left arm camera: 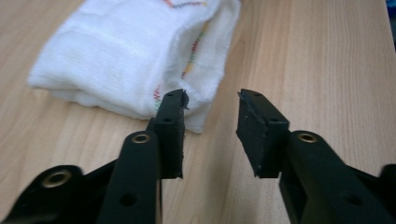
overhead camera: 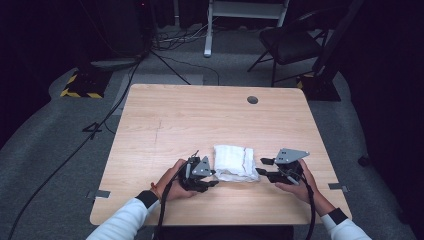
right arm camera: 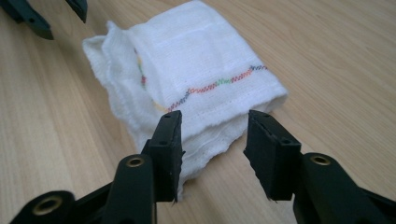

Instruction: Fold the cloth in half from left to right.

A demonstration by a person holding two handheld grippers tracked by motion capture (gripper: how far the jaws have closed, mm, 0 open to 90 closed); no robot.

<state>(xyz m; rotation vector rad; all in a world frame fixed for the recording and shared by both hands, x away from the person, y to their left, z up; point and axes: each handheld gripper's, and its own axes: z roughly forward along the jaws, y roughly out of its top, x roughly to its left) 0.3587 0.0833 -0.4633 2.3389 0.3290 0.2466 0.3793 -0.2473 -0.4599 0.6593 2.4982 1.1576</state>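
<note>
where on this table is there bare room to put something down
The far half of the wooden table is bare, from the folded white cloth to the round hole. It is crowded near the front, with the left gripper and right gripper flanking the cloth.

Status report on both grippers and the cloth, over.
Left gripper open, at folded white cloth left edge. Right gripper open, at its right edge. Cloth flat on table, ungripped. Nothing in the way.
</note>
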